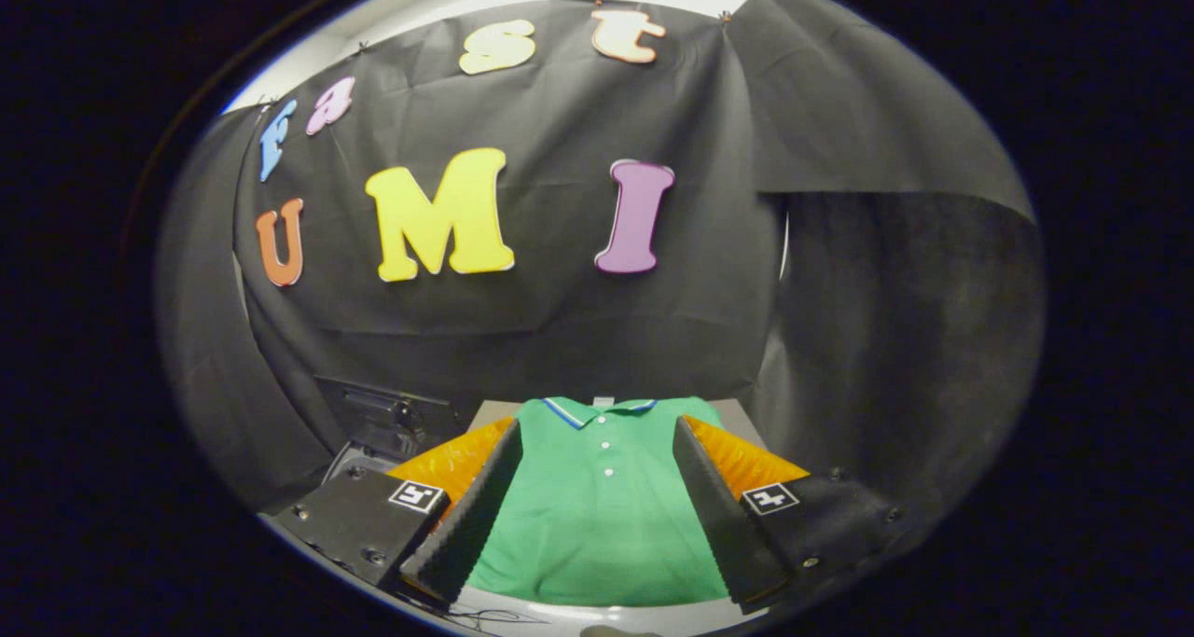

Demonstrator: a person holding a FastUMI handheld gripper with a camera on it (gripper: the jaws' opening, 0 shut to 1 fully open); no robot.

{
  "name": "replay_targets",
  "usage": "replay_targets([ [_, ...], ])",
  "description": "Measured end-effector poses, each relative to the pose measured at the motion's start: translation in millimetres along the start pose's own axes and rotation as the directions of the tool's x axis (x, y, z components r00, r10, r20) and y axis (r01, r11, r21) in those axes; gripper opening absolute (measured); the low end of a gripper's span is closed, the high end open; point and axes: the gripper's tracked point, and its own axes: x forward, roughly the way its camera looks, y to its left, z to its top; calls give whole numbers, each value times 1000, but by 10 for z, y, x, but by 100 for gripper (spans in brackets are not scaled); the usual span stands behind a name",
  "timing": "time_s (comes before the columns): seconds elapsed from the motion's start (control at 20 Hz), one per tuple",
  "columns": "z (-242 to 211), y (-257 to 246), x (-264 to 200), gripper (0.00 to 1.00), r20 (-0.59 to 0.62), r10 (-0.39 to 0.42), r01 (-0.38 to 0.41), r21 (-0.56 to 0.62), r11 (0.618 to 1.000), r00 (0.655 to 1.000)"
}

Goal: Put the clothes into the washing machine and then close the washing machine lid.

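Note:
A green polo shirt (597,516) with a blue-trimmed collar and white buttons lies folded flat on a pale table (737,415), collar pointing away from me. My gripper (597,576) hovers over its near part, fingers spread wide, and the shirt shows in the gap between them. Nothing is pinched; I cannot tell whether the fingers touch the cloth. A dark machine body (382,422), seemingly the washing machine, stands beyond the left finger, partly hidden.
Black cloth hangs as a wall behind the table and wraps round on the right. The table's far edge sits just beyond the shirt's collar. Its near edge shows pale under the fingertips.

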Motion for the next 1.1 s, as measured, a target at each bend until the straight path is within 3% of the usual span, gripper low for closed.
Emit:
replay_targets([
  [0.45,-710,-73,1023,100,-288,-35,41,15,999,957],
  [0.65,-1001,-91,1107,100,-383,-31,48,35,998,923],
  [0.75,-1006,-103,1104,100,-393,-48,44,-18,999,918],
  [1.1,-998,-71,1104,100,-415,-35,28,-23,999,909],
])
